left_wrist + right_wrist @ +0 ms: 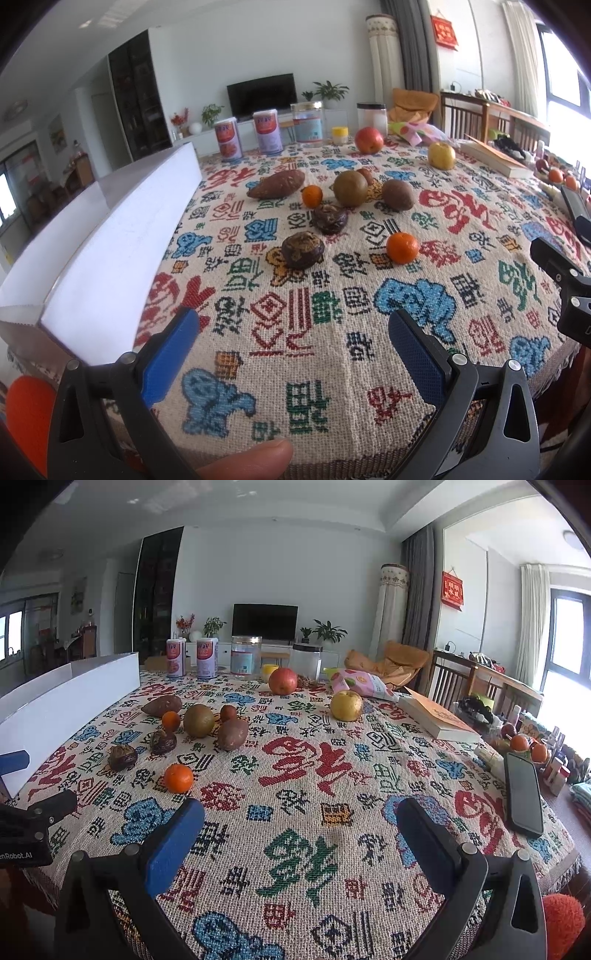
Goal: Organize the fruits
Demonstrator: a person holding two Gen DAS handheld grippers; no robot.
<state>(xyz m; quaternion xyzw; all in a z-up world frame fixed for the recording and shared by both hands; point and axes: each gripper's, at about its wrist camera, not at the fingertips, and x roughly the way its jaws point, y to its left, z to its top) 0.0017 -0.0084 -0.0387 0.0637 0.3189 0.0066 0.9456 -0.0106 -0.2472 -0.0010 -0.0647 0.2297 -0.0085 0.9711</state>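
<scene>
- The counter (303, 760) has a bumpy cloth; round fruit could roll if bumped.
- The white box (110, 236) stands at the left.
- The red apple (282, 681) and yellow apple (346, 705) sit far back.
- The near orange (402, 247) is small and could slip out.
- The left tongs (293, 332) and right tongs (299, 829) are wide apart, holding nothing.

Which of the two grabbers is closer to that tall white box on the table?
Left. The white box stands right beside the left gripper, just off its left finger. From the right gripper the box lies far off to the left, beyond the left gripper.
</scene>
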